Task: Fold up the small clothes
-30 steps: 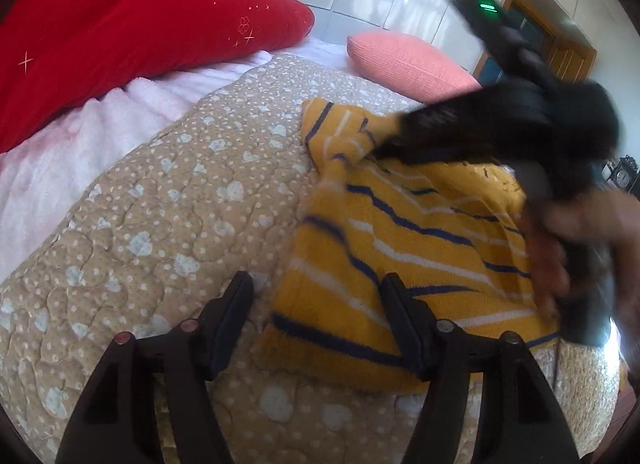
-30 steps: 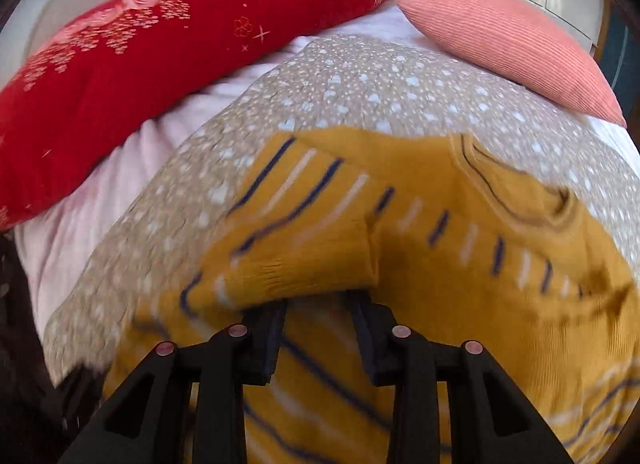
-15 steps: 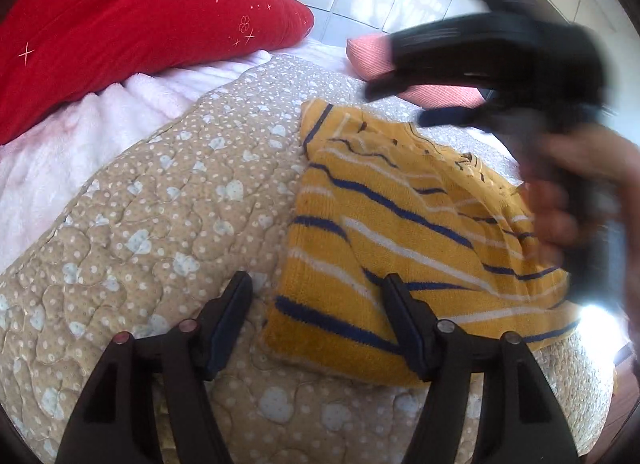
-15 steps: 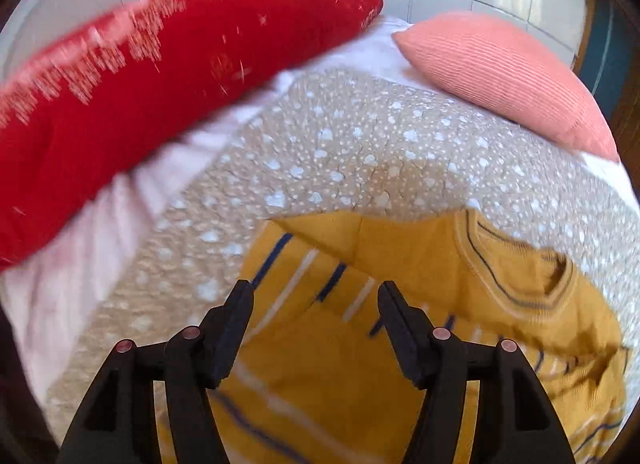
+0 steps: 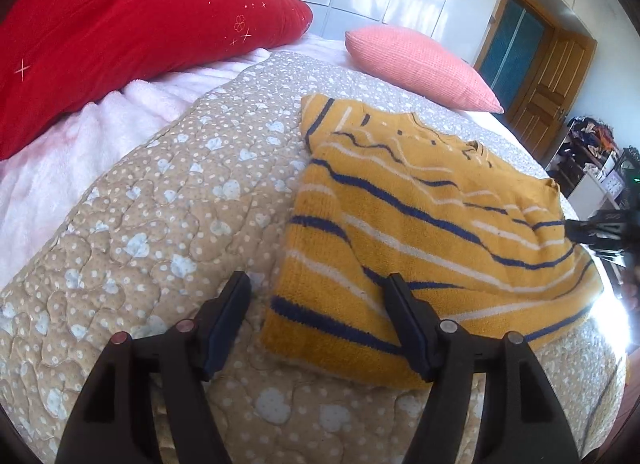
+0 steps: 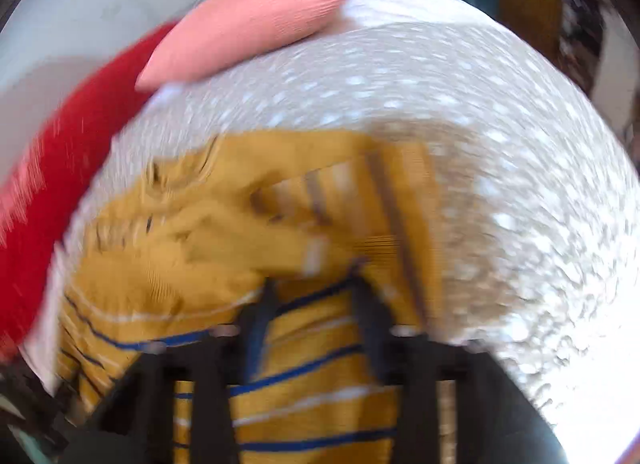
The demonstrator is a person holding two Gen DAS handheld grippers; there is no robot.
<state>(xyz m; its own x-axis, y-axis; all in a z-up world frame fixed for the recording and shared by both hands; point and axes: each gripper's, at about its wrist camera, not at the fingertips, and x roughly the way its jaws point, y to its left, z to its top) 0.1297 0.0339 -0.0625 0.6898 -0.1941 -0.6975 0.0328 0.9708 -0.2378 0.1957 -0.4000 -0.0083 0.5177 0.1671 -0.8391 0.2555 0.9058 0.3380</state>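
Yellow striped sweater [image 5: 424, 232] is lying partly folded on the quilted bed cover [image 5: 168, 200], near the pink pillow [image 5: 416, 64]. Left tongs [image 5: 320, 324] are hovering wide apart over its near corner, gripping nothing. Right tongs [image 6: 312, 304] are blurred; jaws appear narrowed around a fold, but I cannot tell for certain.

Risk: the thick knit is likely springing open if released early, and a fast swing is dragging layers askew.

No legible writing or brand.

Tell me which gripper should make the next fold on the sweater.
Right, probably. The right gripper is already over the sweater's far side with fabric between its fingers, though blur hides its grip. The left gripper is open, only straddling the near corner.
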